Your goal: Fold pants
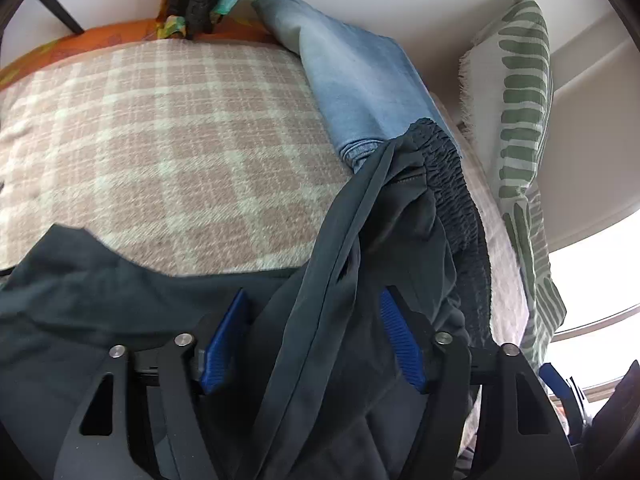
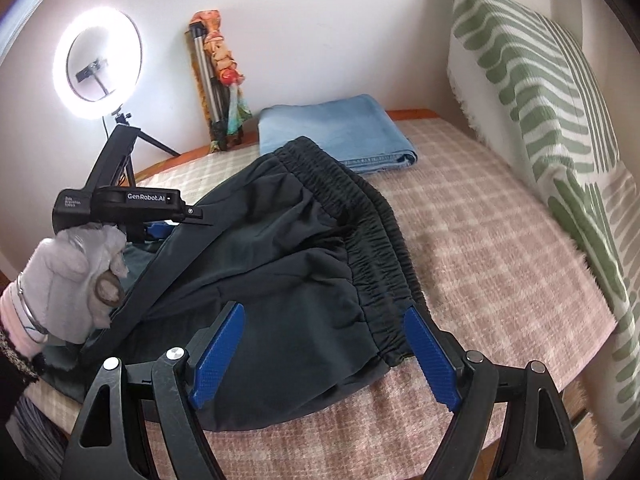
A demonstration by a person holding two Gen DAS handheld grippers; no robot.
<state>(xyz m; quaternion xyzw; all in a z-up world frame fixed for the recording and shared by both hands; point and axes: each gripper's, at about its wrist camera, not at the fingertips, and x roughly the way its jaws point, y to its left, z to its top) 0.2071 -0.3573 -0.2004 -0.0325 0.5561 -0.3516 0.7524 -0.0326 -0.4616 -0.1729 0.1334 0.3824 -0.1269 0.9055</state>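
Note:
Dark navy pants (image 2: 288, 272) lie bunched on the pink plaid bed cover (image 2: 480, 248), their elastic waistband (image 2: 372, 240) toward the far right. My right gripper (image 2: 324, 320) is open, its blue pads on either side of the pants' near edge by the waistband, just above the cloth. My left gripper (image 1: 314, 304) is open too, with a raised fold of the pants (image 1: 320, 264) running between its pads. The left gripper body (image 2: 120, 204), held by a gloved hand, shows at the left of the right wrist view.
Folded light blue jeans (image 2: 340, 132) lie at the far side of the bed, also in the left wrist view (image 1: 352, 80). A green-and-white patterned pillow (image 2: 540, 100) leans on the wall at the right. A ring light (image 2: 98, 64) and a tripod (image 2: 208, 80) stand beyond the bed.

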